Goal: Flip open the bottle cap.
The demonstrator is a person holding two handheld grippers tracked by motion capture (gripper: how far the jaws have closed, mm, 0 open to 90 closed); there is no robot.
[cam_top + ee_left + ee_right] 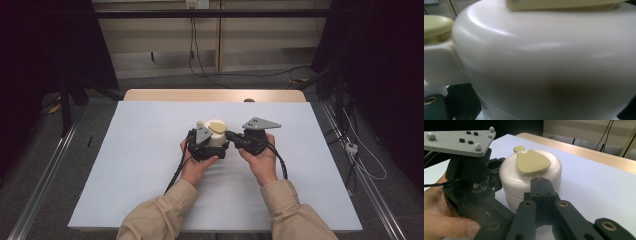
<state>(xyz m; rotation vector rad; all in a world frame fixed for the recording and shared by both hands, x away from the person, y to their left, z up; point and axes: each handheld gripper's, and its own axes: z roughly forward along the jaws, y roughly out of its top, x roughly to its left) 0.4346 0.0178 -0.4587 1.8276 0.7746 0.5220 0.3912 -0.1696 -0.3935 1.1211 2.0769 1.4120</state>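
High view, white round container (216, 136) on white mat (140, 165); right gripper (543, 182) fingers closed, empty; left gripper (200, 142) beside, grip unclear

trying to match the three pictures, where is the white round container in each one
High view: white round container at table centre, between the two grippers.
Left gripper view: its white wall right up close, covering most of the picture.
Right gripper view: centre, just beyond the shut jaws.
Shared landmark: beige lid tab.
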